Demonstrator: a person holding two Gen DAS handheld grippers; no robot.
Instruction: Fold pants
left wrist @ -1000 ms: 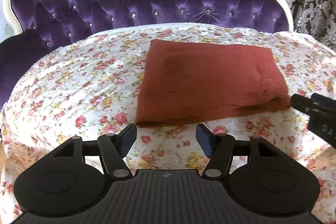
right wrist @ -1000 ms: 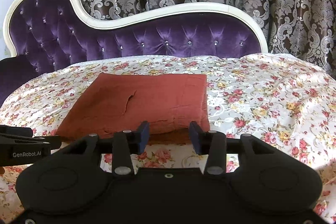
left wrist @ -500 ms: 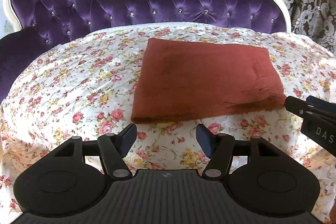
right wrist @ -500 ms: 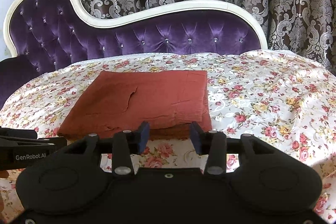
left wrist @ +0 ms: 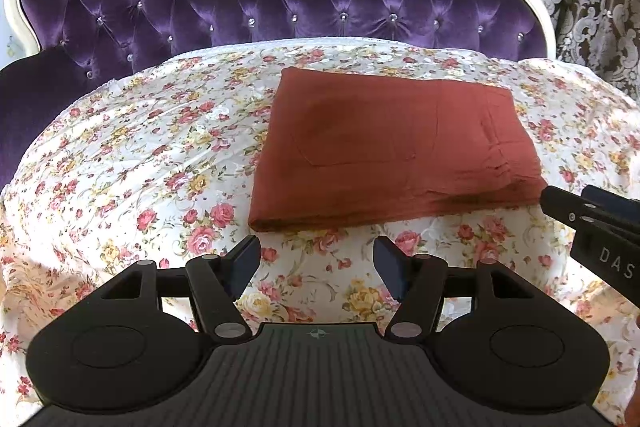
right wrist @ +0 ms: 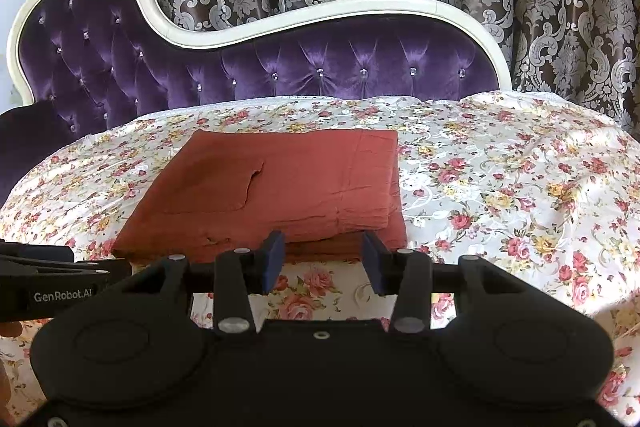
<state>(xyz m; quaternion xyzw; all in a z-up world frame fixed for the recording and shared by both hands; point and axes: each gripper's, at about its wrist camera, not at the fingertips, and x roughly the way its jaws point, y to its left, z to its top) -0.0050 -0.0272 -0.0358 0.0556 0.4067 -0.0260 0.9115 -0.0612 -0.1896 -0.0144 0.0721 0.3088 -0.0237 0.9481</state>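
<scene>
from the left wrist view, your left gripper (left wrist: 316, 269) has its fingers spread wide with nothing between them, only the flowered sheet (left wrist: 132, 163) shows in the gap. the pants (left wrist: 384, 147) lie ahead of the fingertips, apart from them, as a neat rust-red rectangle with the near folded edge just beyond the left fingertip. compared with a second ago, the pants sit a little further from your fingers in this view, so the gripper has drawn back slightly from the cloth; the rectangle itself has not changed its shape. your right gripper (left wrist: 592, 215) enters from the right side, its tip close to the near right corner of the pants, but i cannot tell if it touches.

from the right wrist view, the right gripper (right wrist: 322, 261) also has its fingers spread and empty. the near edge of the pants (right wrist: 280, 187) lies just past the fingertips, and the lower layers show between them, not pinched. here almost nothing has changed against a second ago; the cloth keeps the same outline and the pocket seam is in the same place. the left gripper (right wrist: 60, 267) is visible at the left, beside the near left corner of the pants.

what this means for you: both grippers have let go and the stack stays flat by itself, so i judge the folding is finished or nearly finished. if you want one more fold, the near edge is the closest place to pinch
</scene>
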